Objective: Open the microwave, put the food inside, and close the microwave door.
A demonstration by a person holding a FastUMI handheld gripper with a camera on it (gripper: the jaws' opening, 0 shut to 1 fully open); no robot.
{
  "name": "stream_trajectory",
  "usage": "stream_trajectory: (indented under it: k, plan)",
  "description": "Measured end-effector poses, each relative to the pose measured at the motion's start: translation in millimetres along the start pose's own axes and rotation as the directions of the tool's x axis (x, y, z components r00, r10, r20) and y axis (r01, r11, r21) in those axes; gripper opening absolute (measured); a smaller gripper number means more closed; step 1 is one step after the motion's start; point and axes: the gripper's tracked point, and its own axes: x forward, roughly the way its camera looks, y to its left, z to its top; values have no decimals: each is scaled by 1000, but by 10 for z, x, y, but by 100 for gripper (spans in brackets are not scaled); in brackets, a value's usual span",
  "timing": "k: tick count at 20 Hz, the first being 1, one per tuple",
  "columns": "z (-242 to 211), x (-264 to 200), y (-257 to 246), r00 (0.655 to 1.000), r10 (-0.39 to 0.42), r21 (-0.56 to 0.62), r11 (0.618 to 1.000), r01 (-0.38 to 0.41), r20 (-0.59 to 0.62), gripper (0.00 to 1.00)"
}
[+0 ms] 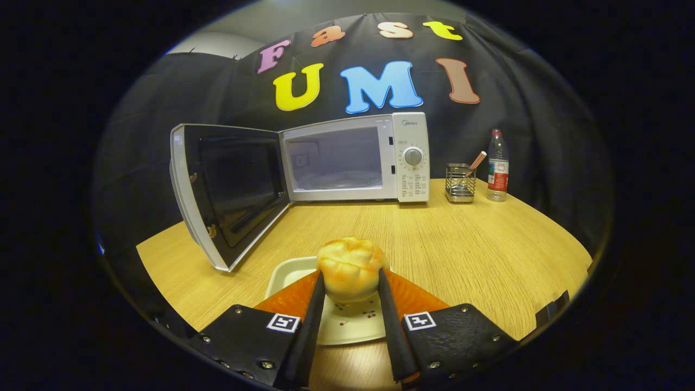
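The gripper (351, 282) holds a round golden bread roll (352, 267) with both fingers (314, 312) pressed against its sides, just above a small white tray (347, 326) with a cherry print that rests on the wooden worktop (478, 250). Beyond the fingers, at the far side of the worktop, the white microwave (412, 157) stands with its door (228, 190) swung wide open to the left, showing the empty cavity and glass turntable. Just beside the microwave on its right sit a wire holder (460, 183) with a utensil in it and, next to that, a clear water bottle (498, 165).
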Motion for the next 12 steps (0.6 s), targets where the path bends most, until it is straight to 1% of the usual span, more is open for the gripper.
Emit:
stream_trajectory:
  k: [6,12]
  plan:
    - [586,241,66,995,56,30,998,-59,86,55]
    - [1067,706,35,991,59,49,997,-65,124,55]
